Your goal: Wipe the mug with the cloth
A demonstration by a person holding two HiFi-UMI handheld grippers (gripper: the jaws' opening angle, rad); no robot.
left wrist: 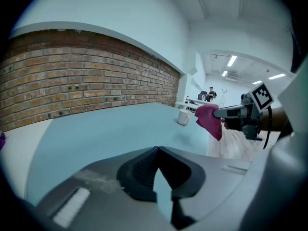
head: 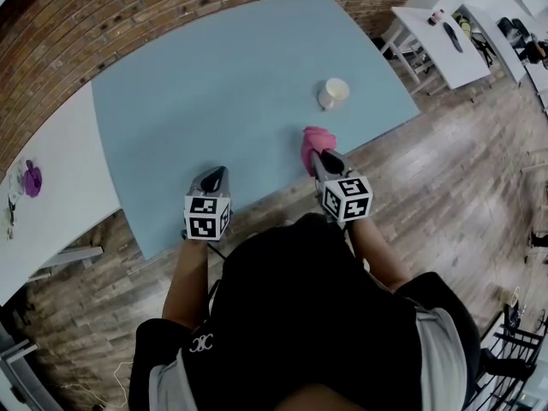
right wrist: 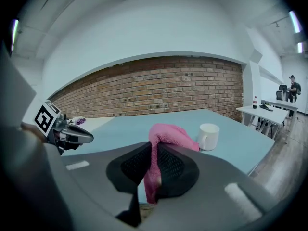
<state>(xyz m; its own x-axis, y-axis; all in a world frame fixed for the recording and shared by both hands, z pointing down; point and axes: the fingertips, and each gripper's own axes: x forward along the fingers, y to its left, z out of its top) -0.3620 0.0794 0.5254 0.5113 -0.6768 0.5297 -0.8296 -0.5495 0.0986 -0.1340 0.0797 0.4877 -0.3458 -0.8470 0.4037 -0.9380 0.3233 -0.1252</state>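
Mug (head: 333, 93) upright right of centre, mouth up, handle leftward in right gripper view, right gripper (head: 319, 156) clamping drooping pink cloth (head: 315, 138), left gripper (head: 216, 176) closed, empty

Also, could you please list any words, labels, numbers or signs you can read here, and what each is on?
No text can be read.
Left cube, right cube: black-and-white square patterns, no letters.
Shirt emblem: white, too blurred to read.
Bottle: label too small.
Mug, cloth: plain.
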